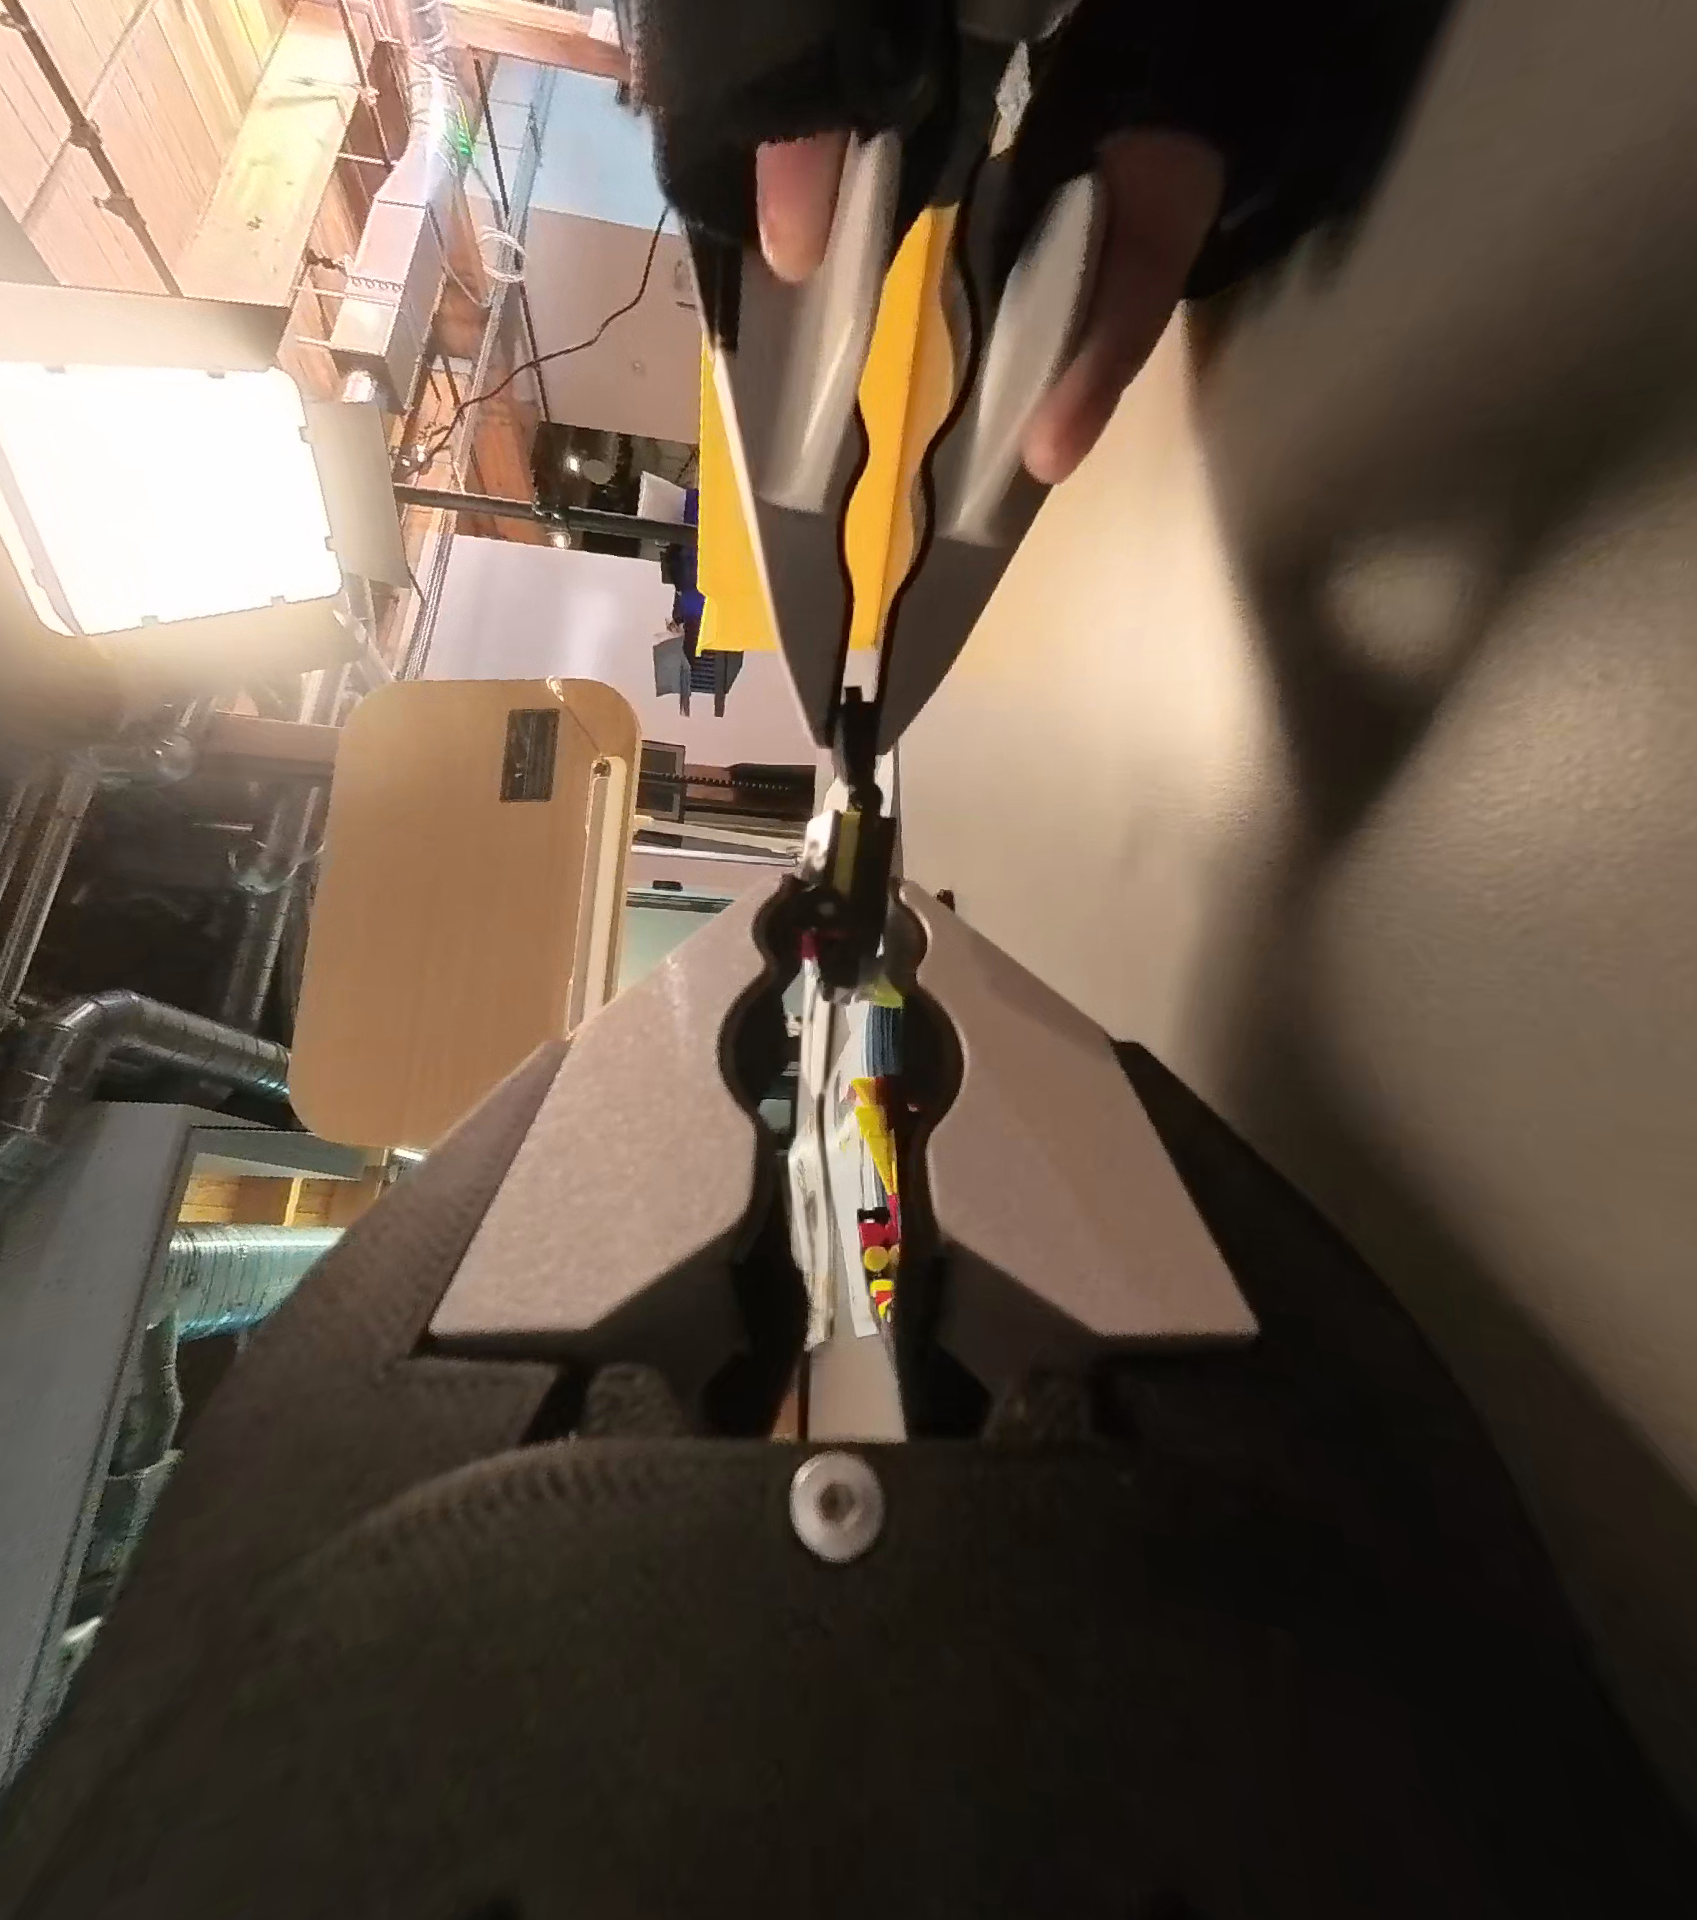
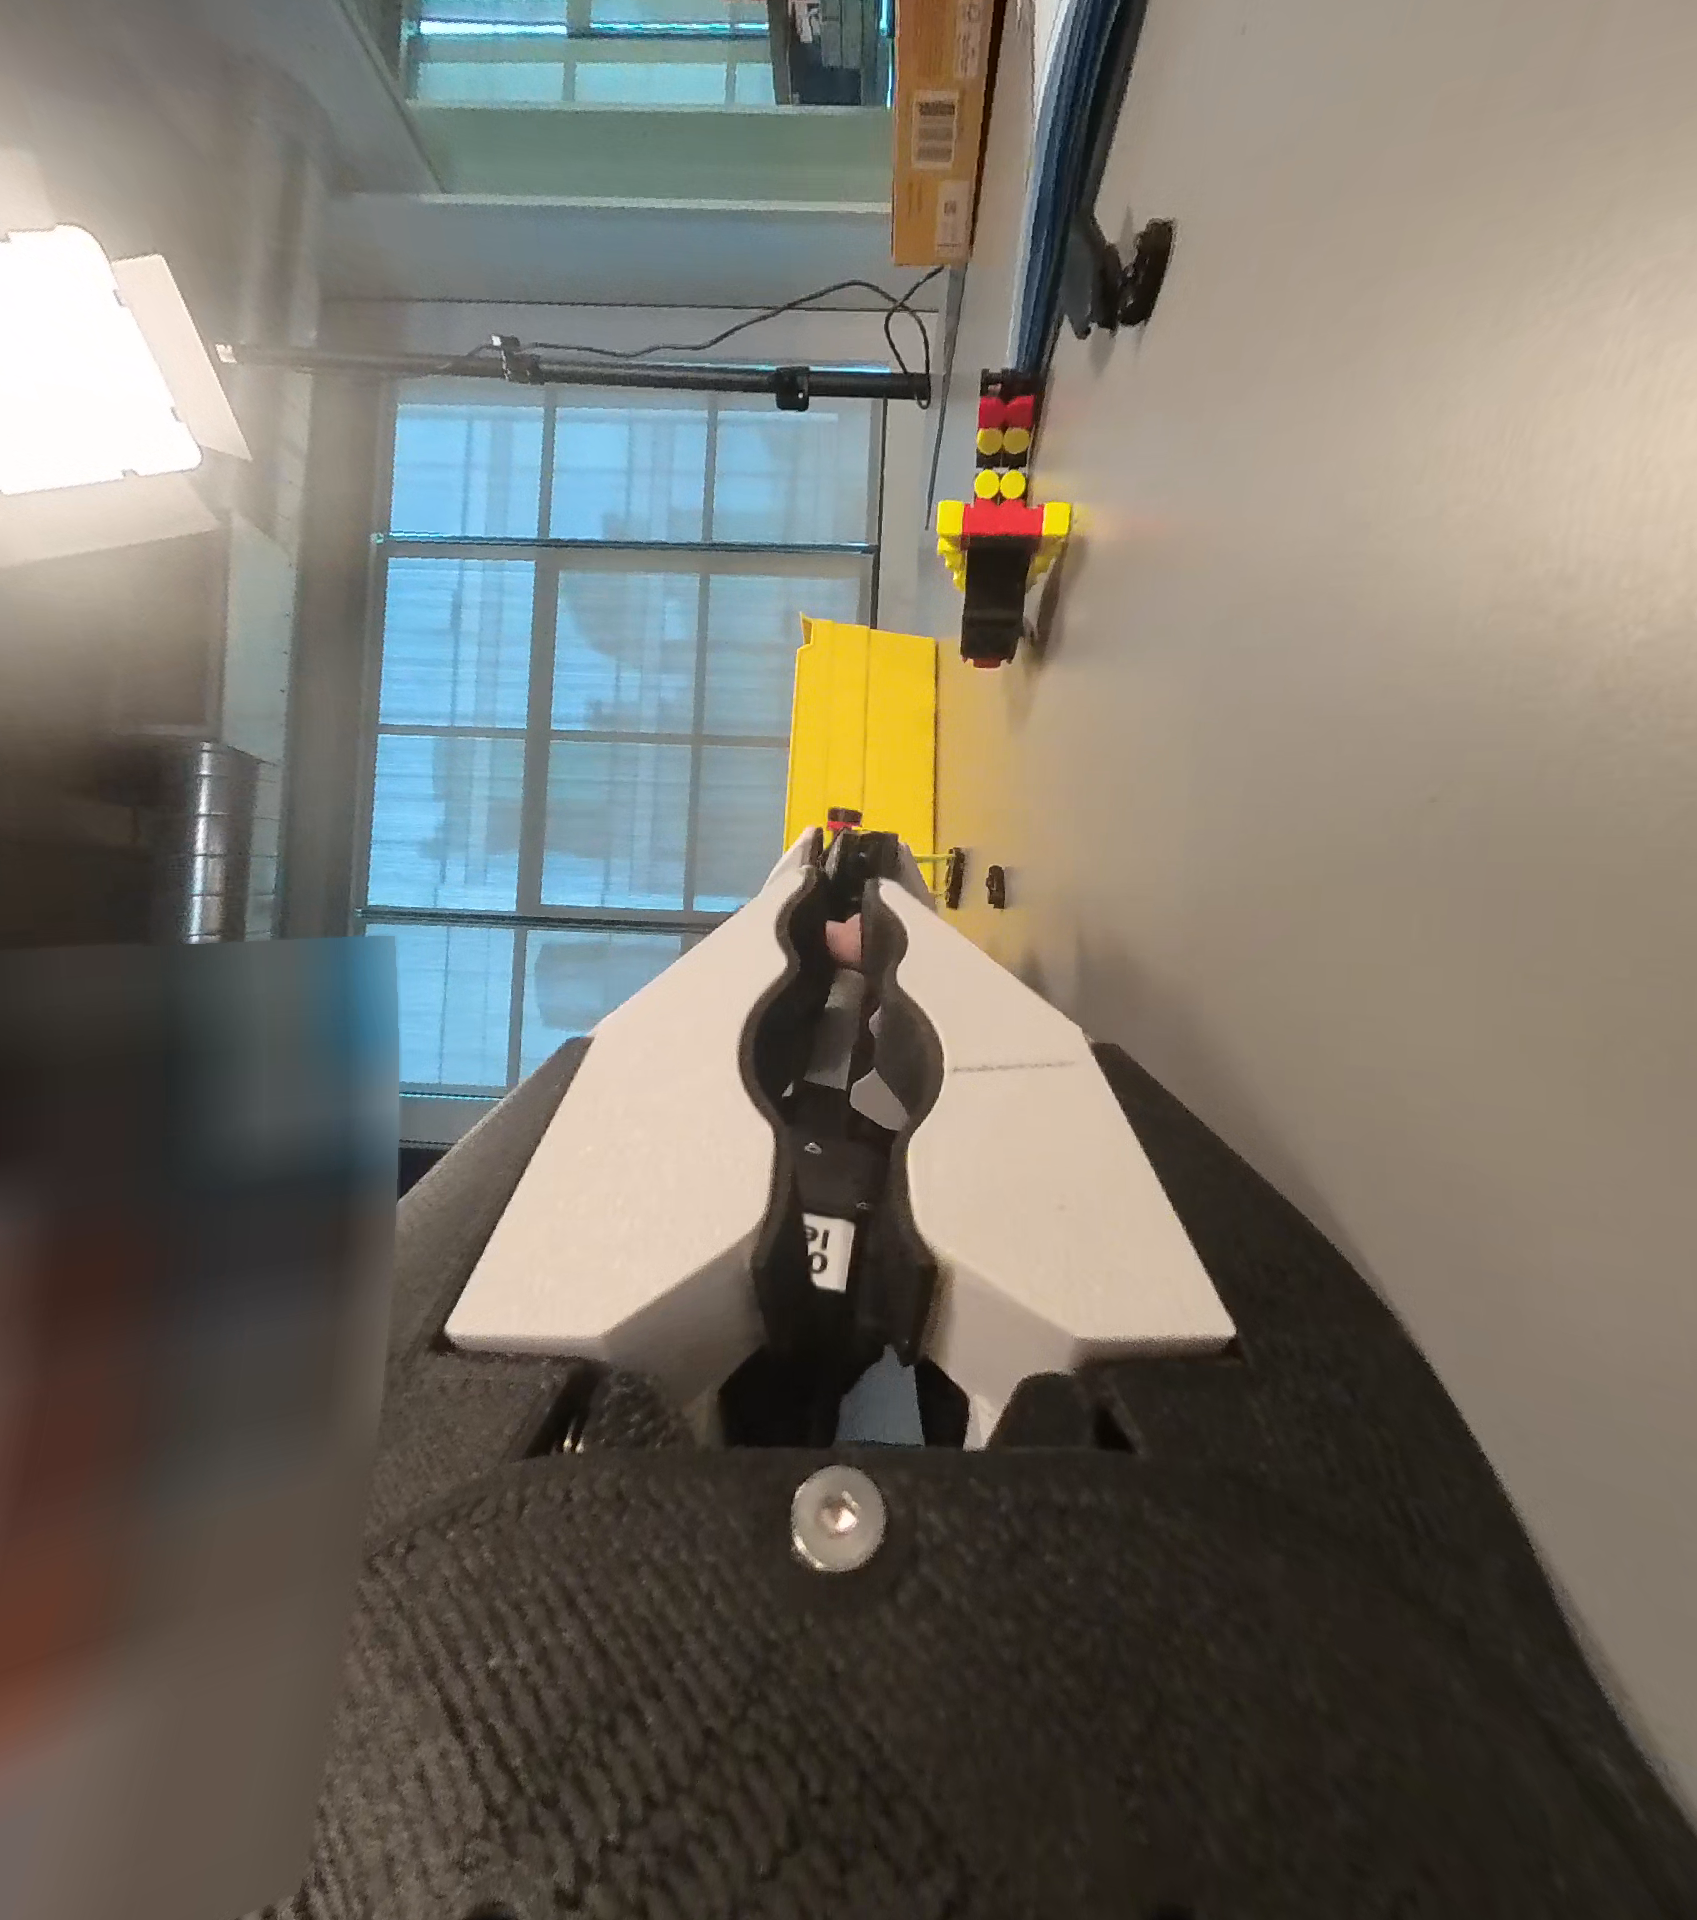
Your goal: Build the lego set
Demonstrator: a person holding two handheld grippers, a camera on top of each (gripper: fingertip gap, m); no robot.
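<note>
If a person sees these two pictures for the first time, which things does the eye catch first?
In the left wrist view, the two grey tongs meet tip to tip over a small black and yellow lego piece. In the right wrist view, a red, yellow and black lego model stands on the pale table, near a bright yellow box.

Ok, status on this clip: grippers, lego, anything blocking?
Left gripper and right gripper shut on one small lego assembly. Partial lego build sits apart on table. Nothing blocking.
</note>
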